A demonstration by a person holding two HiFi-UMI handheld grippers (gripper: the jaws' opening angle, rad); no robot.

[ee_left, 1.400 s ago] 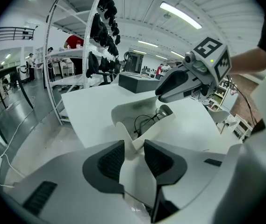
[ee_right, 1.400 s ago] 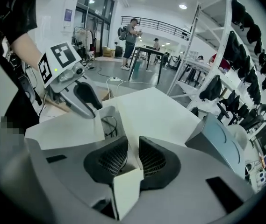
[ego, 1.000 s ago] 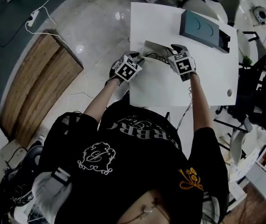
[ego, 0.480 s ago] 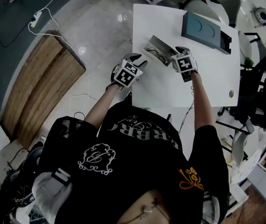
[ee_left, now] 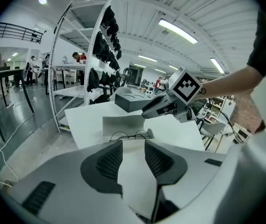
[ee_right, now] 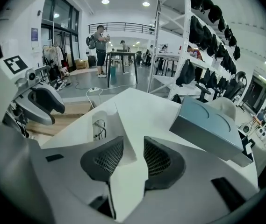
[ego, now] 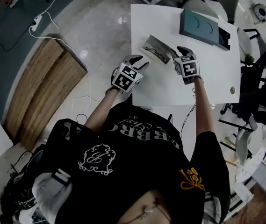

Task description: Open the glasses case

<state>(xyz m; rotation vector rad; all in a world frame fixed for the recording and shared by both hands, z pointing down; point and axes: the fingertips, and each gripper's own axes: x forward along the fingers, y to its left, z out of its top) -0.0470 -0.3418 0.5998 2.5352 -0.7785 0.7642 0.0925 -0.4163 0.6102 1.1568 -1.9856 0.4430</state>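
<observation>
Glasses case lies open toward the left edge of the desk, spectacles inside. Judged light, thin-walled and stiff (liable to slide on the smooth white top); take it by the lid edge. Left hand-held gripper: jaws apart, empty. Right hand-held gripper: jaws opening, nothing between them. Open workshop, shelving rack nearby.

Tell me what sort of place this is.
Probably a large open workshop or lab hall: tall metal shelving hung with dark gear, ceiling strip lights, a railed mezzanine, and people standing in the background.
</observation>
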